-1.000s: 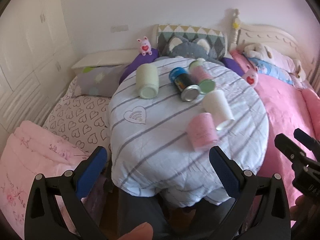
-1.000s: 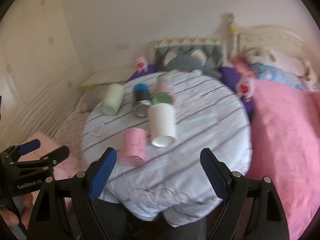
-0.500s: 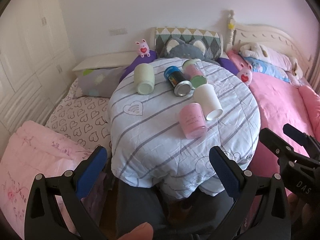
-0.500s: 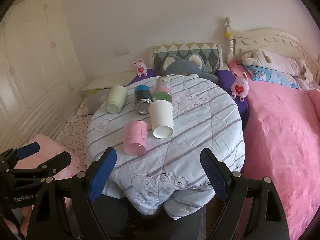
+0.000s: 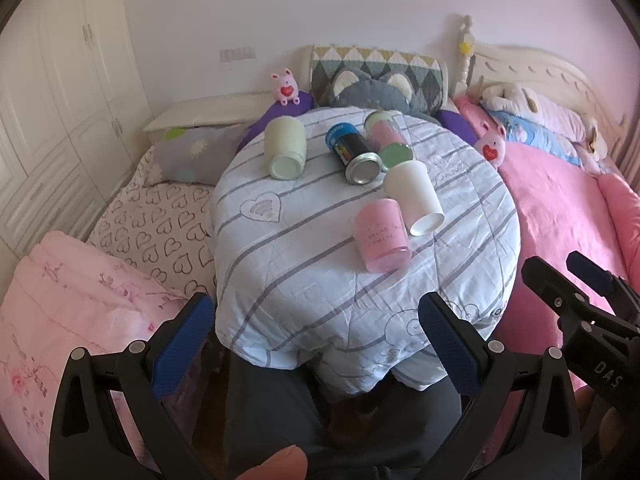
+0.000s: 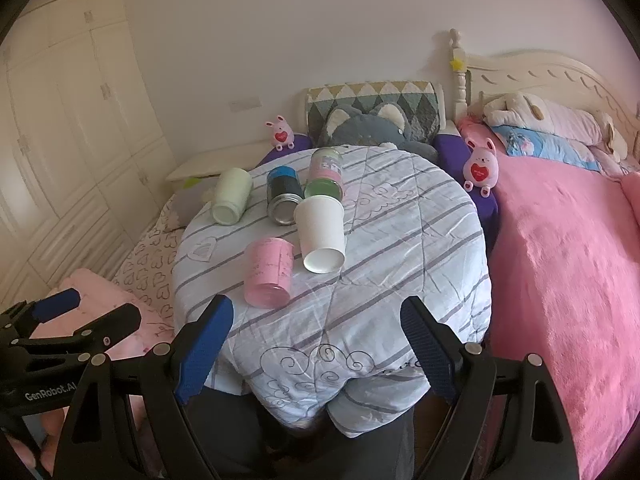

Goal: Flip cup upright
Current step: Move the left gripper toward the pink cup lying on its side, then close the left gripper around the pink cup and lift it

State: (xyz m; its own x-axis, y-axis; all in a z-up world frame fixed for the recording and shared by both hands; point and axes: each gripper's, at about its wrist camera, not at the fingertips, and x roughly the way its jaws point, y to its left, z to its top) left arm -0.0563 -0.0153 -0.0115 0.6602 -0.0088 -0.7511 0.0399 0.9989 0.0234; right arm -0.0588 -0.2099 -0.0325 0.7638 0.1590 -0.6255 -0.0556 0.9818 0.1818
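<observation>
Several cups lie on their sides on a round table under a striped quilt (image 5: pixel 304 264). A pink cup (image 5: pixel 382 236) lies nearest, also in the right wrist view (image 6: pixel 269 273). Beside it lies a white cup (image 5: pixel 414 197) (image 6: pixel 322 236). Behind lie a dark can-like cup (image 5: pixel 354 152) (image 6: pixel 285 195), a pink-green cup (image 5: pixel 386 136) (image 6: pixel 326 176) and a pale green cup (image 5: pixel 285 147) (image 6: pixel 231 196). My left gripper (image 5: pixel 316 348) is open and empty, short of the table's near edge. My right gripper (image 6: pixel 316 348) is open and empty, also short of the edge.
A bed with a pink blanket (image 6: pixel 560 264) lies to the right. A heart-print bed (image 5: pixel 156 224) and a pink folded quilt (image 5: pixel 68 296) lie to the left. Plush toys (image 6: pixel 480 168) and a grey cat cushion (image 5: pixel 372 88) sit behind the table.
Both grippers have drawn back from the table, so the cups look farther away. The cups have not moved. Both grippers stay open.
</observation>
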